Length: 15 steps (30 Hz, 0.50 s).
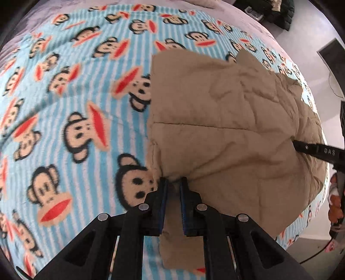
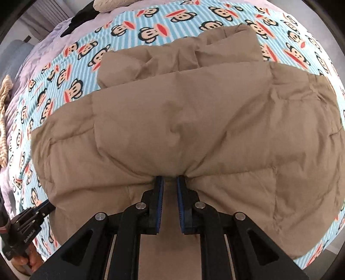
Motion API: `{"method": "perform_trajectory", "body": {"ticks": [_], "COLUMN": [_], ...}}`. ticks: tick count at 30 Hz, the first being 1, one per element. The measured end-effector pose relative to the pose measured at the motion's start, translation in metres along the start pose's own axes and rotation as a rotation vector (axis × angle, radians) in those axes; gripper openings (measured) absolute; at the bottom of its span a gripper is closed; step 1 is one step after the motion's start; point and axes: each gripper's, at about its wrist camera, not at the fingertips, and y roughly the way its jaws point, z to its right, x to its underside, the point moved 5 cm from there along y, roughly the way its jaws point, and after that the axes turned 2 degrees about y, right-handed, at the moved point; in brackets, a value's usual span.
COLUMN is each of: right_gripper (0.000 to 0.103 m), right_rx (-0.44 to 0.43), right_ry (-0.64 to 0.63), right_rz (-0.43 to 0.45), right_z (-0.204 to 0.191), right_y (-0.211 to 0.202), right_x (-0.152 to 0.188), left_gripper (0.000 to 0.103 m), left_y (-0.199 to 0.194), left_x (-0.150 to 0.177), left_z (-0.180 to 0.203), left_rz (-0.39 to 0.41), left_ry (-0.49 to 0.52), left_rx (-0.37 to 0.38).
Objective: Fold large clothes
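Left gripper: black linkage arms with blue-edged pads, pointing steeply down, clenched on a pinch of the tan jacket's corner edge.
Right gripper: same black build, blue pads nearly together, gripping a gathered fold at the jacket's near edge; fabric puckers toward the pads.
Writing: "DAS" in pale letters on the right gripper's black finger, seen at the right edge of the left wrist view; small white lettering on the left gripper's body at the lower left of the right wrist view, too small to read surely.
Puffer jacket: tan, quilted, puffy panels with stitched seams, matte woven shell, creased; lies spread on the blanket, partly folded over itself, a rumpled part behind it.
Blanket: fleece, light blue and white stripes, printed with cartoon monkey faces with red mouths.
Bedding: pale lilac sheet beyond the blanket.
Surroundings: dark garment at the far corner; striped cream cloth at the left edge.
Hand: person's fingers around the left gripper's handle.
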Motion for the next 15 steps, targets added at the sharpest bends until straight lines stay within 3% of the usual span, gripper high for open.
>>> {"method": "perform_trajectory", "body": {"ticks": [2, 5, 6, 7, 8, 10, 15], "right_gripper": [0.018, 0.04, 0.046, 0.047, 0.047, 0.048, 0.055], "right_rx": [-0.002, -0.022, -0.027, -0.032, -0.031, -0.031, -0.047], "right_ry": [0.006, 0.024, 0.025, 0.021, 0.016, 0.015, 0.044], "right_rz": [0.0, -0.004, -0.004, -0.006, -0.009, -0.016, -0.031], "right_z": [0.0, 0.0, 0.0, -0.001, -0.003, -0.003, 0.001], "right_y": [-0.007, -0.022, -0.025, -0.029, -0.032, -0.035, -0.043], "right_x": [0.003, 0.016, 0.02, 0.025, 0.029, 0.037, 0.052], "left_gripper": [0.013, 0.014, 0.022, 0.064, 0.098, 0.099, 0.1], "left_y": [-0.01, -0.028, -0.032, -0.035, -0.04, -0.045, -0.048], "left_x": [-0.001, 0.004, 0.007, 0.007, 0.007, 0.003, 0.003], "left_z": [0.0, 0.0, -0.002, -0.001, -0.001, 0.011, 0.017], "left_rz": [0.003, 0.014, 0.015, 0.016, 0.028, 0.066, 0.047], "left_ry": [-0.019, -0.036, -0.039, -0.043, -0.05, -0.042, -0.035], "left_rx": [-0.017, -0.04, -0.049, -0.06, -0.074, -0.084, -0.1]}}
